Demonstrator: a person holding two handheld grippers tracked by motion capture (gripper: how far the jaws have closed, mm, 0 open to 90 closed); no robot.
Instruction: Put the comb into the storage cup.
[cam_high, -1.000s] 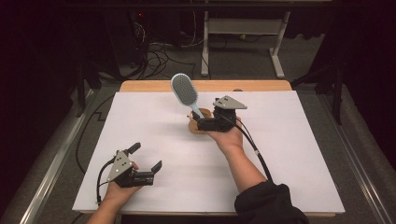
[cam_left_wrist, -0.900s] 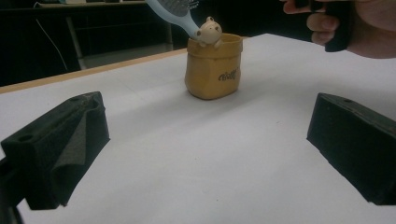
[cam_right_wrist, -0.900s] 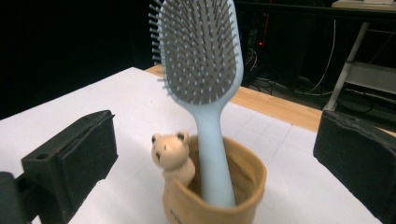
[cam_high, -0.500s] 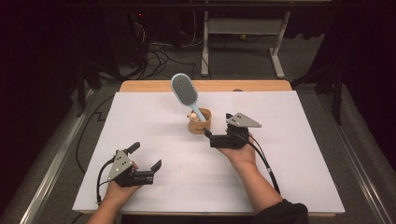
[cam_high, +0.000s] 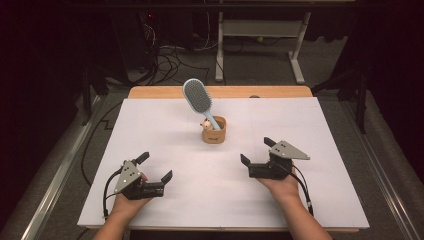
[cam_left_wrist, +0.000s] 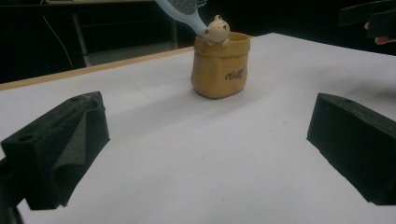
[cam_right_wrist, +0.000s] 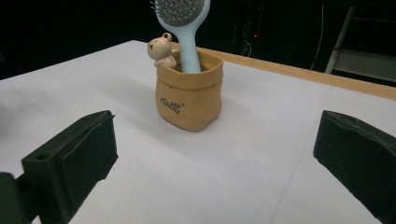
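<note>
Hairbrush (cam_high: 196, 98) stands handle-down in a small tan pot (cam_high: 214, 135), its head leaning over the pot's rim toward the far left. The pot sits on the white bench (cam_high: 330, 130), toward the far middle, and serves as the landmark below. A small bear figure (cam_high: 205, 125) perches at the pot's rim, touching the brush handle.

Left hand-held gripper (cam_high: 154, 167) rests near and to the left of the pot, well apart from it, jaws spread wide and holding nothing. Right hand-held gripper (cam_high: 257, 151) rests near and to the right of the pot, also well apart, jaws wide and empty.

Risks, as judged from this layout:
- The brush head overhangs the pot. The load looks top-heavy, so a nudge to the pot could tip both over.
- The pot looks soft-walled. A squeeze on its side may deform it and free the handle.
- The bear figure may fall if the handle shifts.
- A trailing cable could drag across the pot.
</note>
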